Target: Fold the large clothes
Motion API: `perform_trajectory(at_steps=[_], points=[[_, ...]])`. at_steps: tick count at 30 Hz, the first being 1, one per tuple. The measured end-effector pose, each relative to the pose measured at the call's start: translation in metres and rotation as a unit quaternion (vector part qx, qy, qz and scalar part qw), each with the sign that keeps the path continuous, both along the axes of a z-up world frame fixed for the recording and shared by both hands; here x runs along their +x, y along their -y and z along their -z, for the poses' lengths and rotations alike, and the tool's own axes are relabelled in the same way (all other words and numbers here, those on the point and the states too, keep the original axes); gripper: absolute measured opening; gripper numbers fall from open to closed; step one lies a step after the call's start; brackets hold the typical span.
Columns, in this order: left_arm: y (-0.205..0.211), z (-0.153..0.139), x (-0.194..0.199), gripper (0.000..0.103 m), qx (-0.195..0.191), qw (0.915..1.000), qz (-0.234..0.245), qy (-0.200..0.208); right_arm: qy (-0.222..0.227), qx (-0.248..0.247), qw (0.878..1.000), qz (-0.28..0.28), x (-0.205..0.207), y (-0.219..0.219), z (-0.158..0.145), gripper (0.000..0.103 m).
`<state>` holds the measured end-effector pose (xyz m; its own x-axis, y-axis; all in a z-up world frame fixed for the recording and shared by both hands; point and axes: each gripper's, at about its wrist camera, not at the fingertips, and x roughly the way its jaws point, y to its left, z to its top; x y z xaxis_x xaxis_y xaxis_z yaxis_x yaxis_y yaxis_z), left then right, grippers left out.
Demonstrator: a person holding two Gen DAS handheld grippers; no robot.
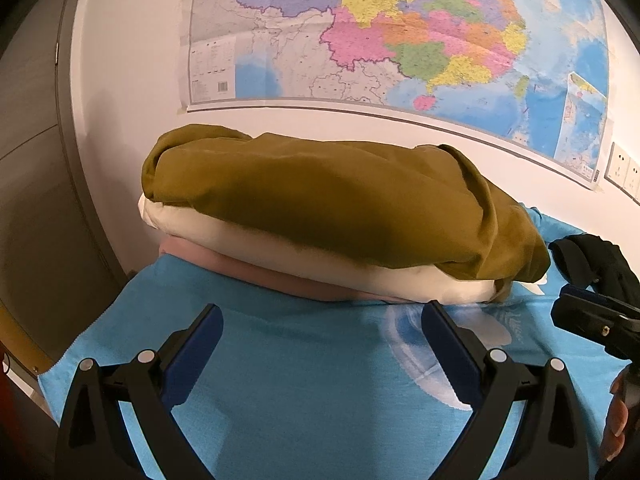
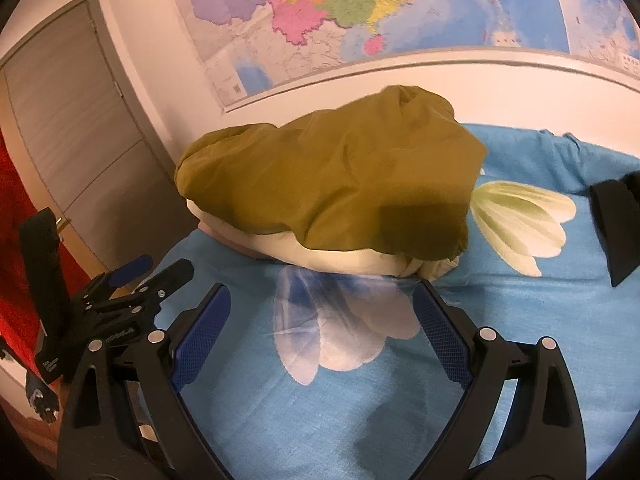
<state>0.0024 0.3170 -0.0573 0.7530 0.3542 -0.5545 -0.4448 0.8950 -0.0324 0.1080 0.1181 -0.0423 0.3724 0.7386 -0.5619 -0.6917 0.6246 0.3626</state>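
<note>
A stack of folded clothes sits on the bed near its far edge, close under the wall: an olive-green garment point(image 1: 328, 204) lies on top, rumpled and bulging, over a cream garment point(image 1: 280, 248), with a pink garment point(image 1: 256, 274) at the bottom touching the sheet. The left gripper point(image 1: 320, 320) is spread wide and holds nothing, its blue-padded fingers hanging just short of the near edge of the stack. The right gripper point(image 2: 322, 300) is likewise wide apart and empty, aimed at the stack's near right corner, where the cream layer peeks out from under the olive one. In the right wrist view the left gripper shows at the lower left, beside a red cloth point(image 2: 16, 240). The bed carries a light blue sheet point(image 2: 360, 400) printed with large white flowers. A dark item point(image 2: 616, 220) lies toward the bed's right edge; what it is cannot be told. On the white wall behind hangs a large coloured map point(image 1: 400, 32), with a grey door point(image 2: 80, 140) to the left and wall sockets point(image 1: 624, 168) at the right.
</note>
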Motion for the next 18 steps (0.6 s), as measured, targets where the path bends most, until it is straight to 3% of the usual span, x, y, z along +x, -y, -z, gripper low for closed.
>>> perform_trajectory(at_steps=[5, 11, 18], points=[[0.008, -0.003, -0.006, 0.096, 0.02, 0.9997, 0.0, 0.011, 0.036, -0.015, 0.999, -0.007, -0.015, -0.004, -0.008, 0.091], [0.017, 0.001, -0.014, 0.096, 0.018, 0.9998, 0.01, 0.008, 0.064, -0.039, 0.997, -0.02, -0.04, -0.007, -0.004, 0.097], [0.027, 0.006, -0.023, 0.089, 0.015, 0.9998, 0.009, 0.003, 0.062, -0.044, 0.997, -0.03, -0.054, -0.004, 0.006, 0.097]])
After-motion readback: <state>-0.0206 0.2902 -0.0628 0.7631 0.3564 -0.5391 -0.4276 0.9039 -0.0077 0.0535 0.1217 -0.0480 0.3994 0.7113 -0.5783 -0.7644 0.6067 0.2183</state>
